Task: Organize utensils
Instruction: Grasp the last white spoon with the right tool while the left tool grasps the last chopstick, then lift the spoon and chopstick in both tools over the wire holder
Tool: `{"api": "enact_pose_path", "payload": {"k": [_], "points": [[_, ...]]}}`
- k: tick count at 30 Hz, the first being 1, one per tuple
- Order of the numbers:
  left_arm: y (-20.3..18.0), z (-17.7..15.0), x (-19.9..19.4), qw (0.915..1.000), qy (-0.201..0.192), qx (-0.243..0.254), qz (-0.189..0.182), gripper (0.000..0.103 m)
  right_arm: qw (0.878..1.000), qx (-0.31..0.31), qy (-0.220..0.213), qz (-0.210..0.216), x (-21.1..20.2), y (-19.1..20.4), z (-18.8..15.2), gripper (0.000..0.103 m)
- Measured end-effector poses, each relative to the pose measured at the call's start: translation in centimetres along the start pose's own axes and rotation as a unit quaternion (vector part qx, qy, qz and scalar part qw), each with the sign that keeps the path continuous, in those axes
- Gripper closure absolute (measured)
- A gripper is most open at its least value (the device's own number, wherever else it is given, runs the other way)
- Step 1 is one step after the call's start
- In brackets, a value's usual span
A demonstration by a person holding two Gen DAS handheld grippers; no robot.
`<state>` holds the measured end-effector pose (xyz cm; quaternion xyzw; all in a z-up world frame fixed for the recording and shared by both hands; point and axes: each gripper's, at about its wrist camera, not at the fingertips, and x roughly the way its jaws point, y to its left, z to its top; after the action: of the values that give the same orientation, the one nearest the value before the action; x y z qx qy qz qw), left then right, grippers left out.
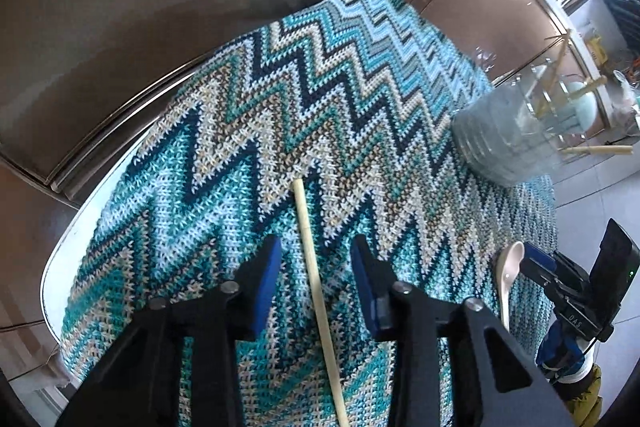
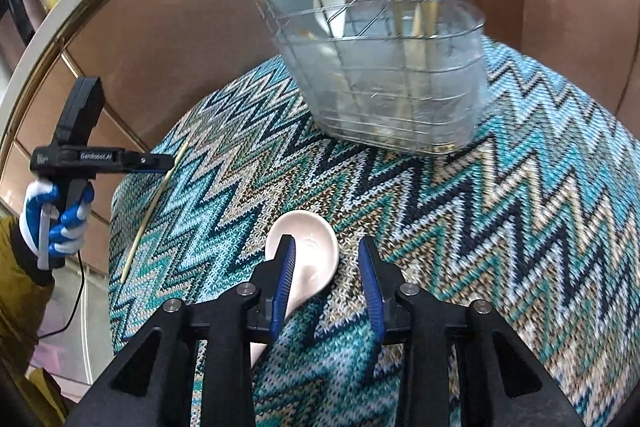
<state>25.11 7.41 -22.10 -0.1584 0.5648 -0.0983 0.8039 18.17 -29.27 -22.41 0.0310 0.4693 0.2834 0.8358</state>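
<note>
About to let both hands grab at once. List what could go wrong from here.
1. The left gripper straddles a thin chopstick lying flat on knitted cloth; closing may roll it or pinch yarn.
2. The right gripper sits off-centre over the white spoon; one finger may push it aside.

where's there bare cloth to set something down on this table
Widest free patch: the zigzag cloth beyond the chopstick, out to the far table edge. Another strip lies between the white spoon and the wire basket. Crowded: around the basket, and near the spoon, where the open right gripper hovers.
</note>
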Motion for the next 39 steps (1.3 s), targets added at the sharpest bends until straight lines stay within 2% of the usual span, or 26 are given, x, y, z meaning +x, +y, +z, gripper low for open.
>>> {"api": "enact_pose_path", "payload": {"k": [9,14,17,22,27,39], "points": [[-0.6,0.7,0.8,0.9995,0.021,0.0,0.022,0.085,0.999,-0.029,0.032,0.027,2.5,-0.1,1.2,0.08],[-0.8,0.6,1.0,0.9992,0.015,0.005,0.036,0.095,0.997,-0.034,0.053,0.045,3.5,-0.3,1.4,0.088],[-0.7,0.5,0.9,0.9993,0.009,0.005,0.035,0.097,0.997,-0.038,0.057,0.044,3.9,0.1,1.6,0.091],[-0.8,0.2,0.2,0.9994,-0.012,0.006,0.03,0.098,0.997,-0.051,0.049,0.024,3.0,0.8,1.8,0.096],[-1.2,-0.2,-1.3,0.9989,-0.041,0.013,0.02,0.098,0.998,-0.056,0.031,0.008,1.3,1.4,1.7,0.096],[-3.3,-1.8,-6.5,0.9938,-0.109,0.023,-0.001,0.098,0.998,-0.057,-0.022,-0.028,-4.8,3.3,0.2,0.095]]}}
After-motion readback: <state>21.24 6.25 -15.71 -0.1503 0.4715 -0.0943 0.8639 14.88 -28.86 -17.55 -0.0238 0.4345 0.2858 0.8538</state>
